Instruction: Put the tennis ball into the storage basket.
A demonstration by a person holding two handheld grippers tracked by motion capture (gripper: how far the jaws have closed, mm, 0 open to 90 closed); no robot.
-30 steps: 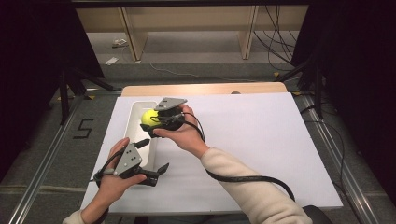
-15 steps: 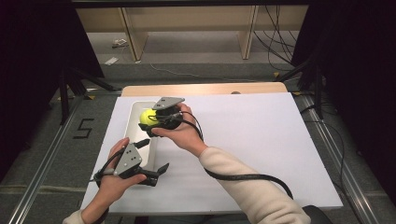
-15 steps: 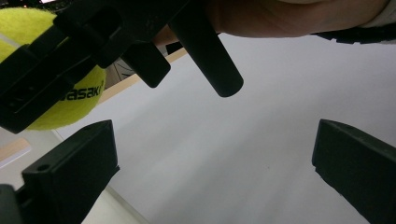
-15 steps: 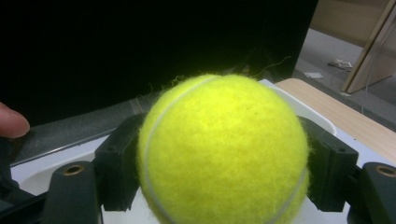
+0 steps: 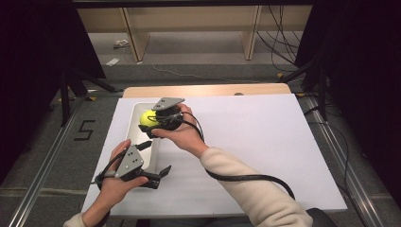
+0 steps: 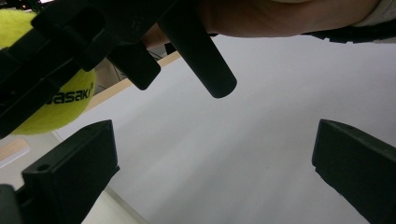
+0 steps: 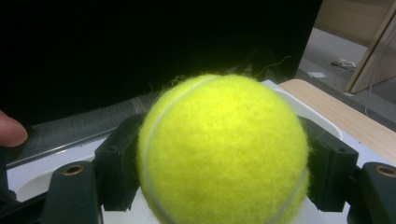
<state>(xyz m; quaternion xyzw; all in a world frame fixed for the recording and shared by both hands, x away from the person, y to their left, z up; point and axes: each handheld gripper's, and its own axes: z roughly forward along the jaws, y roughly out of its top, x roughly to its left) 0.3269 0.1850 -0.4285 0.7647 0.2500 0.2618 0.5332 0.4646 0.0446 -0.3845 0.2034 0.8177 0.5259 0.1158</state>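
A yellow tennis ball point(image 5: 145, 118) sits between the jaws of my right gripper point(image 5: 153, 121), which is shut on it and holds it just above a long white tray point(image 5: 134, 142) at the left of the white board. In the right gripper view the ball point(image 7: 223, 140) bulges out between the two black jaws of that gripper point(image 7: 223, 161), over the tray's rim point(image 7: 312, 108). My left gripper point(image 5: 160, 173) stands open near the board's front left, with nothing in it. Its own view point(image 6: 210, 158) looks up at the ball point(image 6: 60, 109) and the right hand.
A white board point(image 5: 265, 142) covers most of the wooden table point(image 5: 208, 90). The right gripper's black cable point(image 5: 246, 177) loops across the board by the sleeve. Dark curtains and stand legs flank the table. Wooden furniture legs stand on the floor beyond.
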